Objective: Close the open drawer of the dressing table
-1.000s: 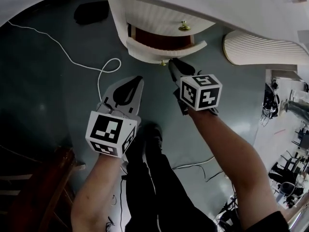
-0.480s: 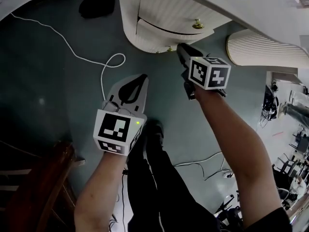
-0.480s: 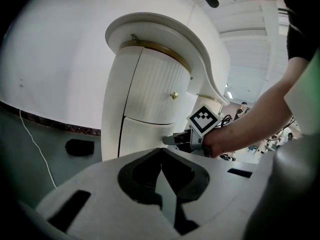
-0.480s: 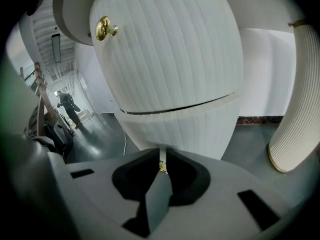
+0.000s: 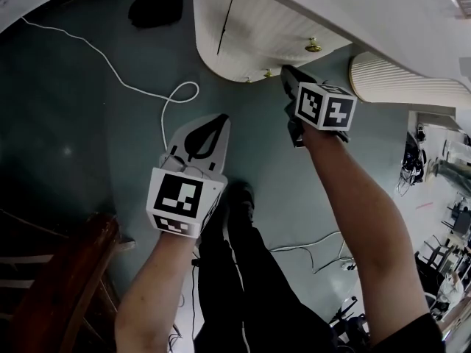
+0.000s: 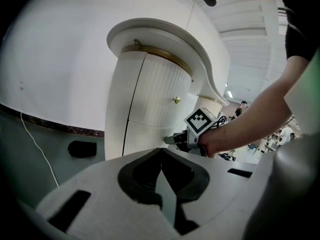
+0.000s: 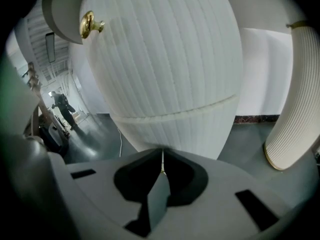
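Observation:
The white ribbed dressing table pedestal (image 5: 254, 31) has its lower drawer (image 5: 239, 66) flush with the curved front, and no gap shows. A brass knob (image 5: 314, 48) sits on the panel above. My right gripper (image 5: 285, 70) rests its tips against the drawer front (image 7: 170, 129), beside a small brass knob (image 5: 266, 73). Its jaws have just been closing and stand together with only a thin slit; I see nothing clearly held between them. My left gripper (image 5: 219, 118) hangs shut and empty over the floor, apart from the pedestal (image 6: 150, 99).
A white cable (image 5: 169, 98) loops across the dark floor to the left of the pedestal, with a black object (image 5: 154, 9) beyond it. A second ribbed pedestal (image 5: 405, 79) stands to the right. Dark wooden furniture (image 5: 59, 285) is at lower left. The person's legs (image 5: 235, 256) are below.
A second ago the drawer stood open with its dark red inside showing; now it is pushed in flush. My right gripper went forward with it, and its jaws narrowed.

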Available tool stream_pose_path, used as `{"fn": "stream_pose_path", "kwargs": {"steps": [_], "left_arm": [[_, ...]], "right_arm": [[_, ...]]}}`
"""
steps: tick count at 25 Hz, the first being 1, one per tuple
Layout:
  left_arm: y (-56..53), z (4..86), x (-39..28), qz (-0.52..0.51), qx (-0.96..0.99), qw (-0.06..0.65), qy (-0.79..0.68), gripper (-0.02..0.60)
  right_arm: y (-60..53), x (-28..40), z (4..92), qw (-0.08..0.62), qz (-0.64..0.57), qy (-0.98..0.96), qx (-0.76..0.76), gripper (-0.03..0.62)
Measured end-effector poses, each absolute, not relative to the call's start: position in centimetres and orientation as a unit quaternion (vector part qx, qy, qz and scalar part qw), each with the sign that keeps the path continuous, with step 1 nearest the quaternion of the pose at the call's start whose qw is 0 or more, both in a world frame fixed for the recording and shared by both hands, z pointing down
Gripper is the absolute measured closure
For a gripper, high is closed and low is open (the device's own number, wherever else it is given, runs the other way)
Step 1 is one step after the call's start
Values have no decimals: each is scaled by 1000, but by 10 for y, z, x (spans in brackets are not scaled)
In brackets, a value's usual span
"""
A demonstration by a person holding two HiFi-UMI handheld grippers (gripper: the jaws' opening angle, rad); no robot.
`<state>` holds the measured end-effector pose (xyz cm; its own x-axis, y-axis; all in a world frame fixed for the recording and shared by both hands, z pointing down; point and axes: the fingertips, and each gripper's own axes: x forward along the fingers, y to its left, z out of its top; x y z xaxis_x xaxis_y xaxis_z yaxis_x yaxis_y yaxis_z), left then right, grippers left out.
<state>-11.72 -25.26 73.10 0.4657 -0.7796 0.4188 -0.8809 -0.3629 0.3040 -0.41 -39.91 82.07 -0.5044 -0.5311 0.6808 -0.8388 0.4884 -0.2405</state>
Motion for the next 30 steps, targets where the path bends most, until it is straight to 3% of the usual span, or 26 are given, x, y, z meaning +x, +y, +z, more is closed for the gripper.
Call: {"fn": "stream_pose_path", "kwargs": {"steps": [11,18,25,30], "left_arm": [[-203,724,-122,101,814,270,-504,572],[-165,633,-138,98,794,298,-521,572],[-109,558,-132,98,804,306,-500,572],[-84,504,-128,108,817,310,-474,572]], "right_arm": [[-323,-2,791,230,307,-829,407,542],[-245,-6,674,222,280,-852,383,548],[-112,-42,605,289,266,-868,304,549],[-66,-50,543,276,285,-864,311,557]]}}
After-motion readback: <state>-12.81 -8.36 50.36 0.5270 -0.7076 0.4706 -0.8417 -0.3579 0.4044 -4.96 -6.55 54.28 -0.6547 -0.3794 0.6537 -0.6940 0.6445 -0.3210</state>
